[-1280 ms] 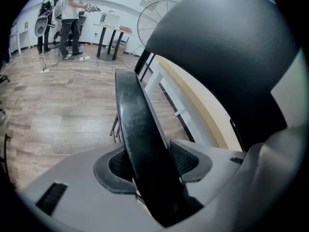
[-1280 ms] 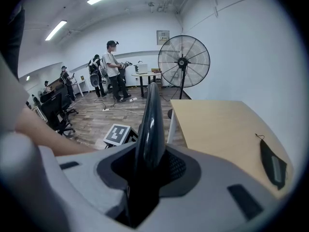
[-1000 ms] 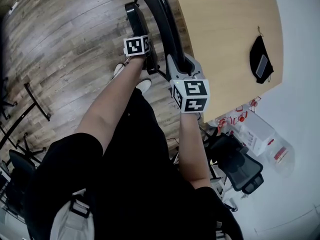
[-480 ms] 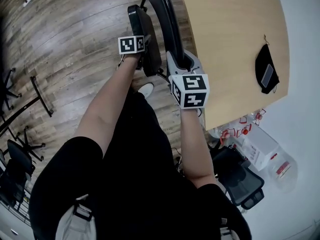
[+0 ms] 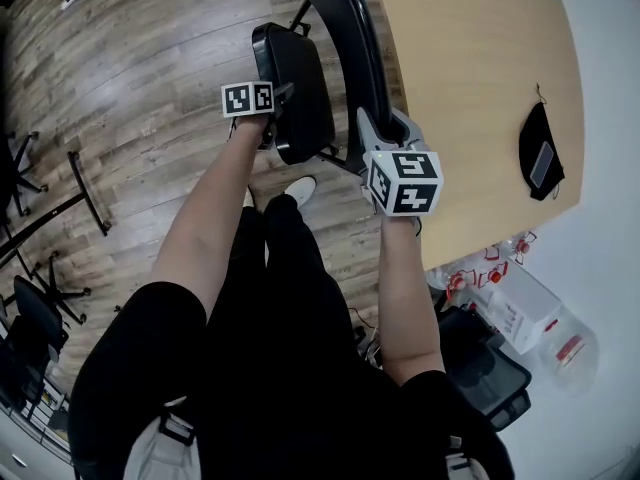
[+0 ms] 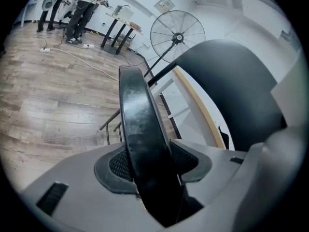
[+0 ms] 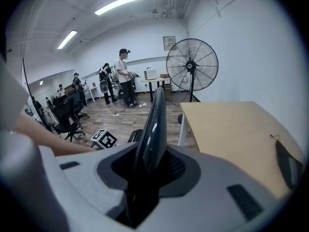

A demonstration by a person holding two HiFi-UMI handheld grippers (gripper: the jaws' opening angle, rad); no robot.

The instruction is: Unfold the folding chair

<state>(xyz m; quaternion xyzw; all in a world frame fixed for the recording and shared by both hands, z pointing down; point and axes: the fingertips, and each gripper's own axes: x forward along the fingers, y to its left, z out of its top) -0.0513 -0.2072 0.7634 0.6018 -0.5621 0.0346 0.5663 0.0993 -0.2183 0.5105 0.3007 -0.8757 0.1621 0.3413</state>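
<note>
The chair seat (image 5: 303,93) now stands farther out from the backrest (image 5: 352,38) than a second ago, with the left gripper (image 5: 274,108) clamped on its edge. The right gripper (image 5: 377,133) is closed on the backrest, just beside the table's (image 5: 480,78) edge.

A light wooden table (image 5: 470,78) stands just right of the right gripper (image 5: 374,130); a black pouch (image 5: 541,153) lies on it toward its far edge, well apart from that gripper. The plank floor (image 5: 130,98) spreads left of the left gripper (image 5: 280,108); the folding chair (image 5: 300,118) stands on it under both grippers, with a white shoe (image 5: 297,190) near them on the person's side.
</note>
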